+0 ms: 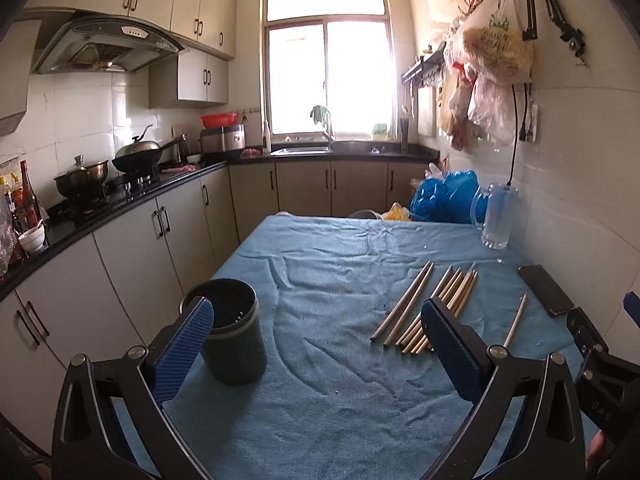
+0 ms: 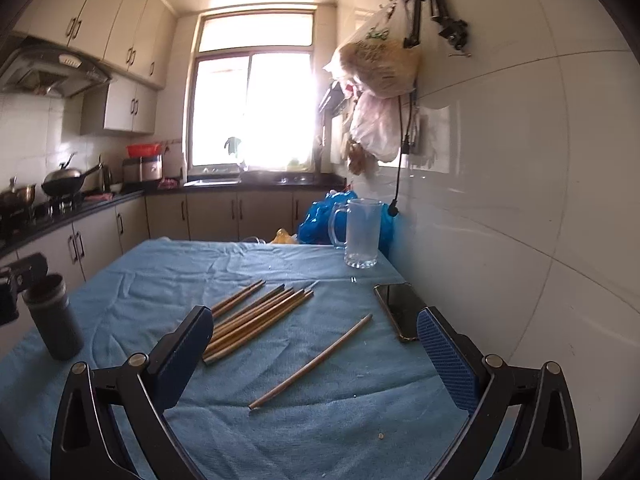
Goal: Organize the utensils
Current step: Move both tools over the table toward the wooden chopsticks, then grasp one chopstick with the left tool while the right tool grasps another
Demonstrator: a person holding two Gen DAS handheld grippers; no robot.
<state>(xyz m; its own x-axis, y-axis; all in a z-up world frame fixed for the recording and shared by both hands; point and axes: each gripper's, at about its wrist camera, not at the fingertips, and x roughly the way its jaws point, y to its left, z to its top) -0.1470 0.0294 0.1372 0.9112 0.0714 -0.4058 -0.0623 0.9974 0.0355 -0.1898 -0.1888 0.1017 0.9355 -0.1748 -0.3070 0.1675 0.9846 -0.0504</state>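
Note:
A dark cylindrical utensil holder (image 1: 234,332) stands on the blue tablecloth, just behind my left gripper's left finger (image 1: 188,340); it also shows at the left in the right wrist view (image 2: 54,316). A pile of several wooden chopsticks (image 1: 436,304) lies mid-table and shows in the right wrist view (image 2: 256,316). One single chopstick (image 2: 312,362) lies apart, between my right gripper's fingers. My left gripper (image 1: 318,312) is open and empty. My right gripper (image 2: 316,322) is open and empty above the cloth.
A black phone (image 2: 402,310) lies by the tiled wall on the right. A glass mug (image 2: 360,232) stands at the table's far right, blue plastic bags (image 2: 320,218) behind it. Kitchen counter and cabinets (image 1: 132,248) run along the left.

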